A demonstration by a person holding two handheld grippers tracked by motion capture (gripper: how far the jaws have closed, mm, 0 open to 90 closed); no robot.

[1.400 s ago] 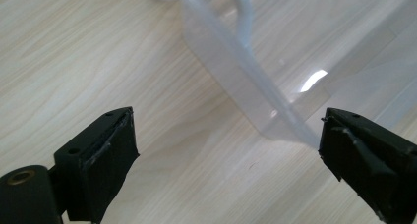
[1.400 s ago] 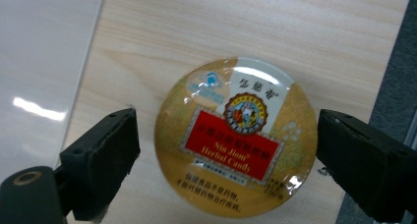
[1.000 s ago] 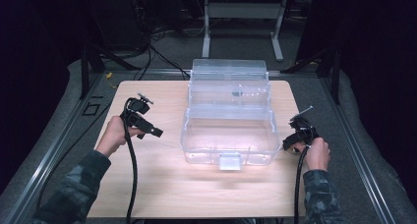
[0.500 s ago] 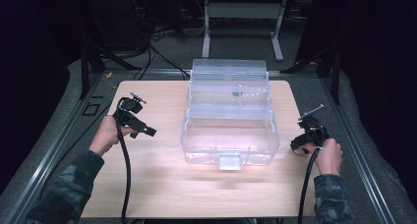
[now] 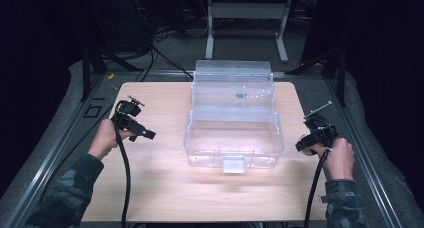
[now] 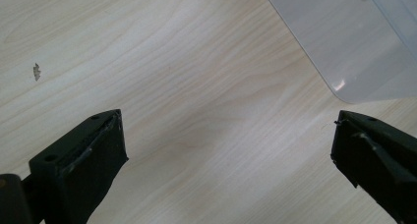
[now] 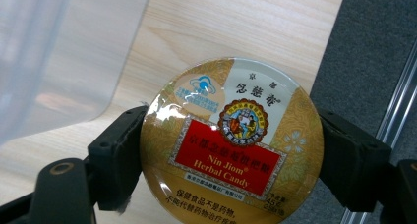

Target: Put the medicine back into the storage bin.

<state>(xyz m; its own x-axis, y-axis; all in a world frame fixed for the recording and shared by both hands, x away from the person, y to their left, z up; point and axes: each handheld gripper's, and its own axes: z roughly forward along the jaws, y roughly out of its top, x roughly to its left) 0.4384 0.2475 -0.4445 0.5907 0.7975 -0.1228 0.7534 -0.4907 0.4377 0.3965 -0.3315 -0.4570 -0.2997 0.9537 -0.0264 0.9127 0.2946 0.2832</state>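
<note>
A clear plastic box (image 5: 232, 155) stands open mid-table, its lid raised at the back. My left gripper (image 5: 149, 135) hovers left of the box, open, with bare wood between its wide-apart jaws (image 6: 228, 135). A corner of the box (image 6: 354, 42) shows at that view's upper right. My right gripper (image 5: 301, 147) is at the table's right edge. It (image 7: 231, 153) is shut on a round gold herbal candy tin (image 7: 231, 135), one jaw pressed against each side. The tin (image 5: 306, 152) peeks out under the hand. The box wall (image 7: 54, 52) lies to its left.
The wooden table (image 5: 150, 188) sits on a grey mat (image 5: 370, 153) with a metal rail along the right side. A small dark item (image 5: 241, 94) lies inside the box's rear part. A white frame (image 5: 245, 10) stands behind the table.
Both hands have drawn outward from the box. The left gripper slid a little left, and the right gripper moved toward the table's right edge.
</note>
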